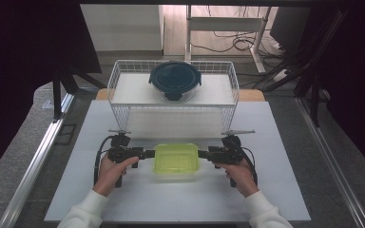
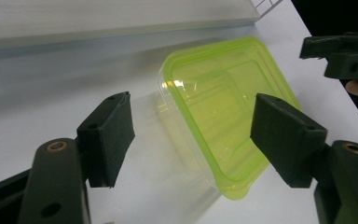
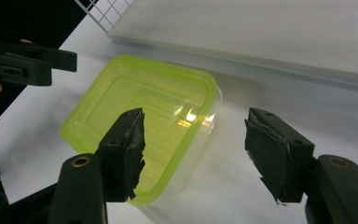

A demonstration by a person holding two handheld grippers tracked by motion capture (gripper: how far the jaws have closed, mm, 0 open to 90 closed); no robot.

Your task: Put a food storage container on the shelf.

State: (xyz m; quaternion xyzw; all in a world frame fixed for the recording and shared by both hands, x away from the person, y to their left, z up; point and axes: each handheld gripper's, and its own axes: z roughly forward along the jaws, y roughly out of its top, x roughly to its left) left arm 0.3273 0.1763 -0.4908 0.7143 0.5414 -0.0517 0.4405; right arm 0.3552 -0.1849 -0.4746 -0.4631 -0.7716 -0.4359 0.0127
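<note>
A clear square container with a translucent lime-green lid sits on the white table in front of me. My left gripper is at its left edge and my right gripper at its right edge, each held in a hand. In the left gripper view, the left gripper is open, with the container just beyond and partly between its pads. The right gripper view has the right gripper open too, the container reaching past its left pad. Neither pair of pads presses on it.
A white wire rack stands at the back of the table, with a round glass bowl under a dark blue lid on its shelf. Its white shelf edge lies close behind the container. Metal rails run along both table sides.
</note>
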